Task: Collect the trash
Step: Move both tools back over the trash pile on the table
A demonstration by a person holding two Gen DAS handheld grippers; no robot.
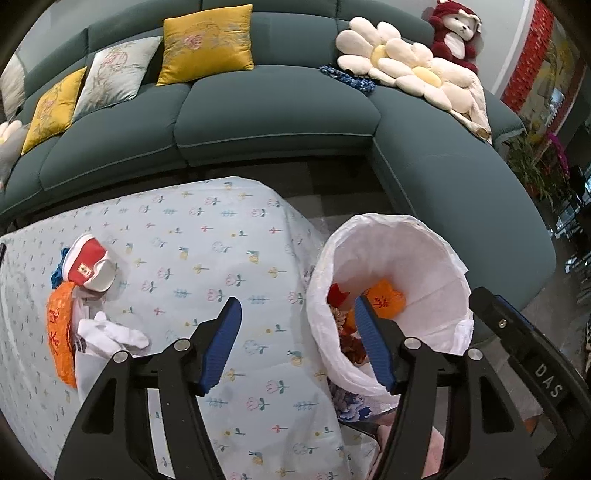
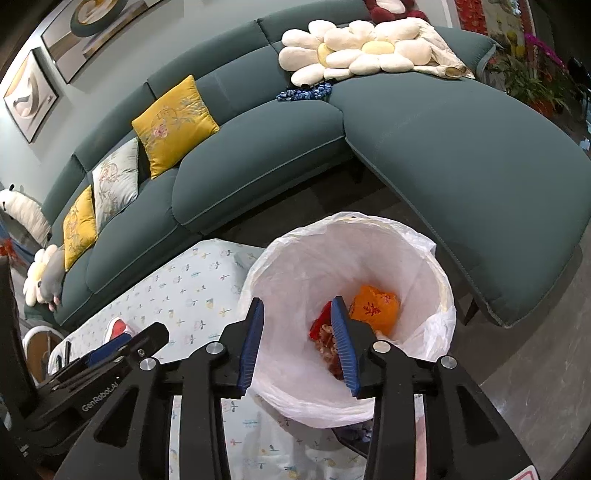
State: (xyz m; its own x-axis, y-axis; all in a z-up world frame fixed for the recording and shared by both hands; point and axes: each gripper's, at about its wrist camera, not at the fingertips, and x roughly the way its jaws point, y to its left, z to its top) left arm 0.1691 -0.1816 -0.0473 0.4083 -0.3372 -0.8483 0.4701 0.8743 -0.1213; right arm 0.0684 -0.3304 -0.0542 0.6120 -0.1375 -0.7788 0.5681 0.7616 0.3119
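A bin lined with a white bag [image 1: 424, 258] [image 2: 325, 251] stands at the table's right edge; it holds an orange wrapper [image 2: 375, 306] and red and brown scraps [image 2: 325, 339]. My left gripper [image 1: 297, 317] is open and empty, straddling the table edge and the bin's left rim. My right gripper [image 2: 299, 317] is open and empty above the bin's mouth. On the table's left lie a red and white carton [image 1: 86, 264], an orange net bag [image 1: 61, 332], a white crumpled wrapper [image 1: 110, 334] and a blue scrap [image 1: 59, 273].
The table wears a pale floral cloth [image 1: 207, 251]. A dark green sofa [image 1: 277, 107] with yellow cushions [image 1: 207, 40], flower pillows [image 1: 399, 62] and a plush bear [image 1: 456, 33] curves behind. Potted plants [image 1: 532, 162] stand at the far right.
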